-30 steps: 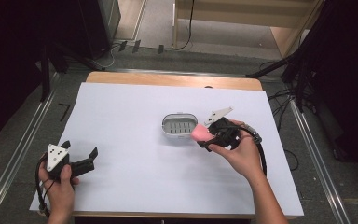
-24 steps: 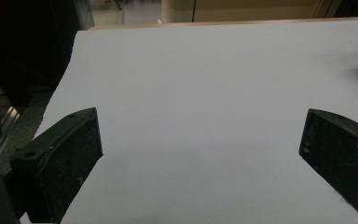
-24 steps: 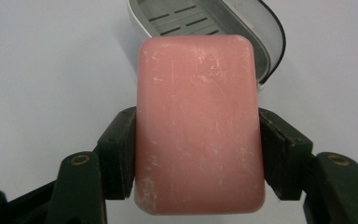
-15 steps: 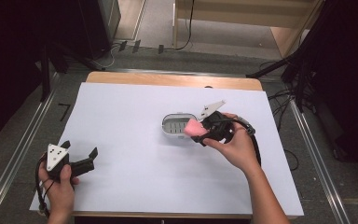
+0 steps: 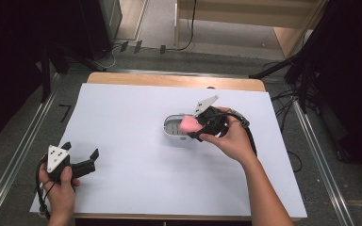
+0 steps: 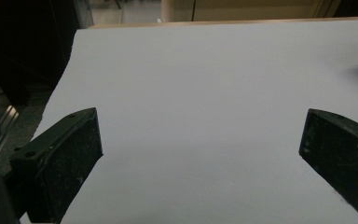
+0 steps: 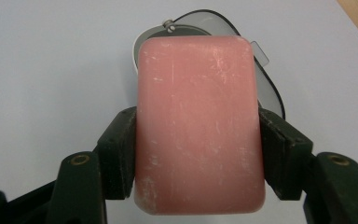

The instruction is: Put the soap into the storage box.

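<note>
Above the white dish point(image 5: 176, 128), near the middle of the sheet-covered table point(image 5: 122, 113), a pink soap bar point(image 5: 189, 125) was held by the right gripper point(image 5: 194, 128). Its jaws were clamped on the two long sides of the bar, as was confirmed in the right gripper view, where the pink soap bar point(image 7: 199, 123) was seen pressed between the black pads point(image 7: 119, 154) and projecting forward past them. The long axis of the bar was aligned with the gripper's own pointing direction. The dish point(image 7: 266, 88) lay directly ahead of and beneath the bar in that view, its rim showing past the far end and one side of the bar. Whether the long axis of the bar matched that of the dish could not be determined with certainty, since most of the dish was covered by the bar. In the high view the bar overlapped the right-hand end of the dish, which extended to the left of it. A short further advance in that direction, followed by a descent, was therefore judged to be required before release. The left gripper point(image 5: 82, 160) was held low at the near left corner of the table, well apart from the dish, with its jaws spread wide and nothing between them. The right hand point(image 5: 233, 141) was plainly the nearer, and the placement was judged to fall to it alone.
</note>
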`<state>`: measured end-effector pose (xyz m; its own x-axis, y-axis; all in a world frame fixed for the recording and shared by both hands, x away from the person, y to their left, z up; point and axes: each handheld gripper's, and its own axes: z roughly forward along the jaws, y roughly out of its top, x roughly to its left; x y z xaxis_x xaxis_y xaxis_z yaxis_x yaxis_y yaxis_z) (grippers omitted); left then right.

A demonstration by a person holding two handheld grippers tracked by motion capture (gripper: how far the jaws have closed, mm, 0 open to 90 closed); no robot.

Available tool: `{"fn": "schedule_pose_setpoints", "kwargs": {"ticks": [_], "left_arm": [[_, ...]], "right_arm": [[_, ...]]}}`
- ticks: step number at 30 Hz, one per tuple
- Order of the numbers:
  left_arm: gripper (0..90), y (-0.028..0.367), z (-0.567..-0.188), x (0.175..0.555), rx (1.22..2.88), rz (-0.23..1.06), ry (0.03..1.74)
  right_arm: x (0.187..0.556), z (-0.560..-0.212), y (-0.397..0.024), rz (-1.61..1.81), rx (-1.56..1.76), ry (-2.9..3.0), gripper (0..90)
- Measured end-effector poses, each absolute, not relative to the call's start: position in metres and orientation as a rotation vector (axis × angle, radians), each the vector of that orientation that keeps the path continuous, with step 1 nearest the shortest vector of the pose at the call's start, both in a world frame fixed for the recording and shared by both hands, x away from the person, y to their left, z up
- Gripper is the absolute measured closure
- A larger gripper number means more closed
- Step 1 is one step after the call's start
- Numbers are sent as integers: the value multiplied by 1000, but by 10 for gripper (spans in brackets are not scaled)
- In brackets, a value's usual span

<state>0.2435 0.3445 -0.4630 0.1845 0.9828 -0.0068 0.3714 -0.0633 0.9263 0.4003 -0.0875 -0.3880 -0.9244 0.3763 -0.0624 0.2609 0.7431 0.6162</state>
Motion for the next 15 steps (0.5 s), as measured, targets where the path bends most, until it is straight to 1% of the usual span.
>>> {"fn": "schedule_pose_setpoints", "kwargs": {"ticks": [3,8,15], "left_arm": [[0,344,-463,244,1587,885,1325],[0,345,-463,244,1589,883,1325],[0,344,-463,244,1588,885,1326]], "right_arm": [[403,-390,-86,944,474,2770,385],[408,-396,-81,945,321,2787,385],[412,-393,-77,963,224,2780,385]]}}
